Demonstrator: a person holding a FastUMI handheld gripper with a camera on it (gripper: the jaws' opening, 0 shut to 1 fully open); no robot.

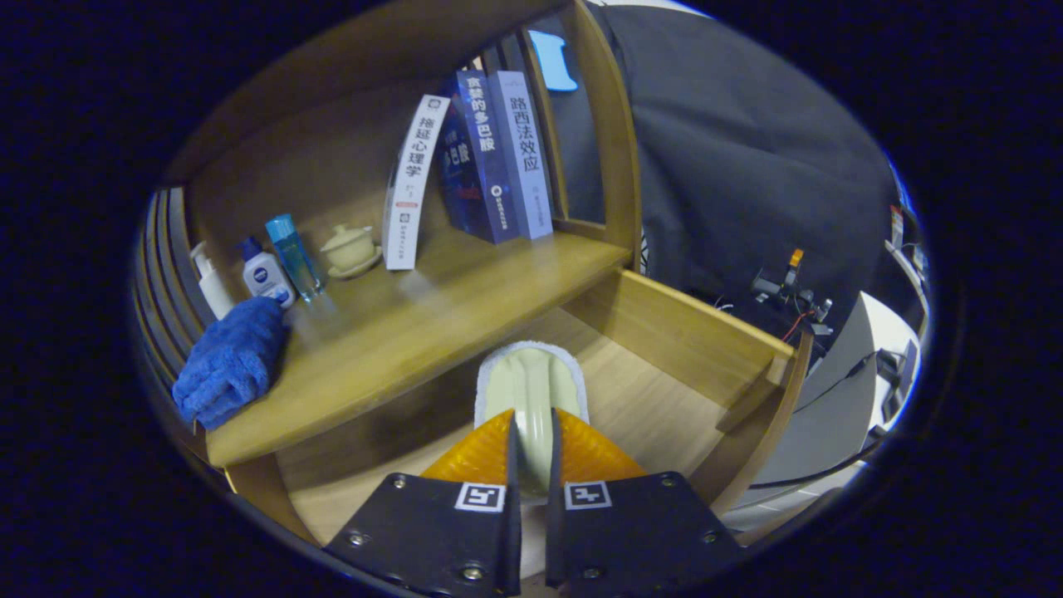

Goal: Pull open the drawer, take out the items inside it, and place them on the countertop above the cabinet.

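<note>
we see the gripper (531,465) at the bottom middle of the frame, its 2 fingers (477,453) drawn in narrow and pressing from both sides on the pale green handle of a brush (531,390). the brush has a white fluffy edge around its rounded pale body, and it sits just ahead of the fingertips, in front of the open drawer (681,332), which takes up the lower middle and lower right of the frame. we cannot tell whether the brush is lifted or touching the drawer floor. the drawer's wooden side wall runs off toward the right, and its light wooden floor shows on either side of the brush.

above the drawer, across the middle left of the frame, lies the wooden countertop (415,324). at its left end we see a blue cloth (231,361), bunched up near the edge. just beyond the cloth stand a white pump bottle (212,282), a small white bottle with a blue cap (264,272) and a clear blue bottle (292,256), close together in a row. near them, toward the middle, a small cream lidded cup (350,247) rests on a saucer. in the upper middle of the frame 3 books (473,158) stand on the countertop: a white one leaning, and 2 bluish ones beside it, against a wooden upright (619,149). to the right, dark cloth forms the wall.
</note>
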